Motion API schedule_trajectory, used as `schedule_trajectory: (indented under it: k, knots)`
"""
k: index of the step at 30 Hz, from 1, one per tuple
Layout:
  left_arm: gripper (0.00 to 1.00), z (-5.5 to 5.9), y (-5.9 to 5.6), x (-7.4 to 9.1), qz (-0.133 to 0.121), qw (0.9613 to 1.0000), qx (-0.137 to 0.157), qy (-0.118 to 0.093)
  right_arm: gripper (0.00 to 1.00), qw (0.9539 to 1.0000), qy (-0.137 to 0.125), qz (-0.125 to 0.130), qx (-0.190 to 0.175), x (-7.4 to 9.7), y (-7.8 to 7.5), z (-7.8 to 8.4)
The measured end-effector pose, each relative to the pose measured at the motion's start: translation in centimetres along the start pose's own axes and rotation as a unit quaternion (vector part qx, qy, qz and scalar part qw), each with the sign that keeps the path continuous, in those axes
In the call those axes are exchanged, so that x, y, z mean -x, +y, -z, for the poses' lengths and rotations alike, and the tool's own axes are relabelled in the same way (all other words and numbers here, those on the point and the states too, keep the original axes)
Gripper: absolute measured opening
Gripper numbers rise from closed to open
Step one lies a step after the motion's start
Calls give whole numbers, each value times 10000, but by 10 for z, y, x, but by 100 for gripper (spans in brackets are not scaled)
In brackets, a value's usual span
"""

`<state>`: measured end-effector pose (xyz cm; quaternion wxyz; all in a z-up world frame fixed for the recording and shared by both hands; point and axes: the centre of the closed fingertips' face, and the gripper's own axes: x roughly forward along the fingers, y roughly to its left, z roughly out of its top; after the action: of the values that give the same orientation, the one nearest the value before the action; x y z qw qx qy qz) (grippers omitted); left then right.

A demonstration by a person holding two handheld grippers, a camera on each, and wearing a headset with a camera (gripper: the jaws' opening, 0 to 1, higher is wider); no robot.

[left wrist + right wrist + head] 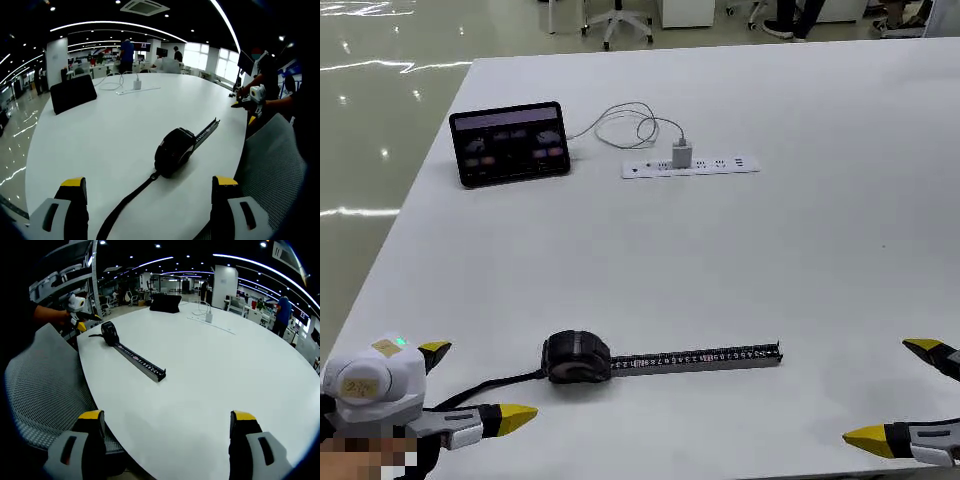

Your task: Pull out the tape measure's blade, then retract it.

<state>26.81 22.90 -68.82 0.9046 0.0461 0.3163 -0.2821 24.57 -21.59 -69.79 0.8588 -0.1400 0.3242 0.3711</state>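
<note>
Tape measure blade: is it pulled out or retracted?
Pulled out: the blade lies extended along the table, reaching well past the case.

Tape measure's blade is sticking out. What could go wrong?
The blade may snap back fast if released, whipping its hooked tip. The case lies loose, with both the left gripper and right gripper open and apart from it, so it may slide when grabbed. The strap could snag a jaw.

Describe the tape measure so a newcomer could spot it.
On the white table, look along the near edge, away from the tablet and power strip farther back. The tape measure is the rounded black case there, alone in having a marked blade drawn out and a strap trailing.
</note>
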Motion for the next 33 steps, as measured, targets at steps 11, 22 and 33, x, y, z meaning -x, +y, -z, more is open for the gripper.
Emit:
schedule_trajectory:
  k: [11,22,33]
  knots:
    - [100,-13,-17,-19,-48,9998,169,-35,100,9996,71,-169,197,-10,-3,-16]
    - [100,-14,-31,-42,-169,9991,279,261,95,9975,226,-385,541,-25,-2,-28]
    - [100,-32,-43,-57,-270,9981,516,217,96,9929,548,-722,774,-34,5,-24]
